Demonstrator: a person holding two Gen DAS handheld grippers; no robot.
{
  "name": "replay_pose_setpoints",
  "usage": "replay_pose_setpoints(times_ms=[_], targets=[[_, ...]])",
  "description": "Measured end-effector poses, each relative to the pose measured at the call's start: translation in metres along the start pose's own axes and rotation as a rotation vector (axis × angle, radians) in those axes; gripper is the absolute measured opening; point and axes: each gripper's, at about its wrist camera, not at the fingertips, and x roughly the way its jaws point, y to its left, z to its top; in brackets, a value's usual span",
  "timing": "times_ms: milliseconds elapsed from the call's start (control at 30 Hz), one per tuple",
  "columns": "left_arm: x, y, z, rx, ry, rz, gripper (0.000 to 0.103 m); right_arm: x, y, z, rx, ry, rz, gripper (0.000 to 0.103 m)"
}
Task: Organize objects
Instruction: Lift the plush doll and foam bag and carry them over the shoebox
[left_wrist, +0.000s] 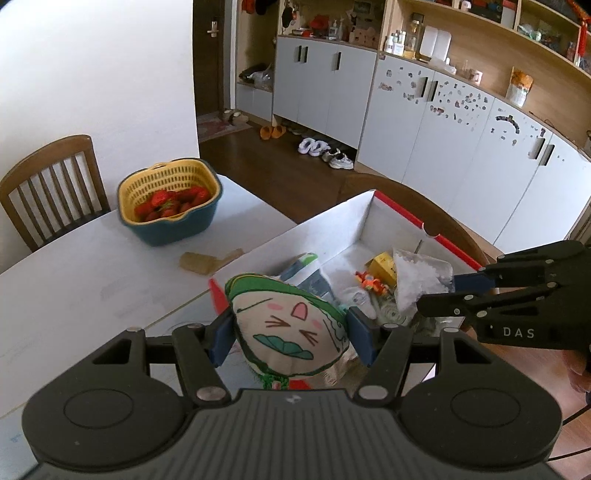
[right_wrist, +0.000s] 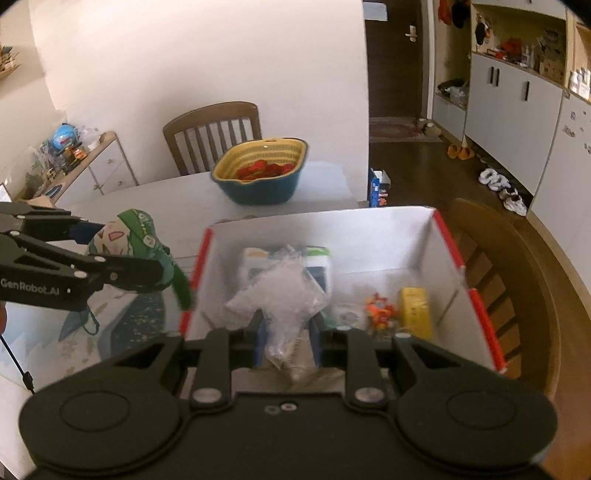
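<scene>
- My left gripper (left_wrist: 290, 338) is clamped on a plush toy (left_wrist: 291, 328) with a green hood and a drawn cat face; both blue pads (left_wrist: 221, 341) press its sides.
- From the right wrist view, that toy (right_wrist: 129, 236) hangs above the table (right_wrist: 325, 184), just left of the box (right_wrist: 369, 225), apart from its red-edged wall.
- My right gripper (right_wrist: 286, 341) is closed on a clear plastic bag (right_wrist: 284, 295) holding something white and crumbly; the bag sticks out ahead of the fingers, over the box interior.
- From the left wrist view, the right gripper (left_wrist: 452, 295) reaches in from the right with that bag (left_wrist: 421, 277) at its tip, above the box (left_wrist: 332, 221).
- Inside the box, ahead of the right gripper: a flat packet (right_wrist: 317, 258) under the bag, a small orange toy (right_wrist: 380, 308) to the right, and a yellow carton (right_wrist: 415, 310) beside it.
- Farther ahead on the table sits a basket (left_wrist: 170, 199) of strawberries (left_wrist: 171, 203), well apart from the box.
- A small tan piece (left_wrist: 207, 260), which I cannot identify, lies on the table (left_wrist: 74, 295) between the basket and the box.
- A wooden chair (left_wrist: 51, 184) stands behind the table.
</scene>
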Motion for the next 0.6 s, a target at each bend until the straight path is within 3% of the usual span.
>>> replay_pose_setpoints(times_ms=[367,600], targets=[[0.047,-0.042,0.018,0.007,0.043,-0.007,0.063,0.023,-0.061,0.004,-0.008,0.05,-0.002,0.023],[0.087,-0.066,0.021,0.007,0.087,-0.031,0.064,0.051,-0.079,0.012,-0.029,0.087,-0.005,0.023]])
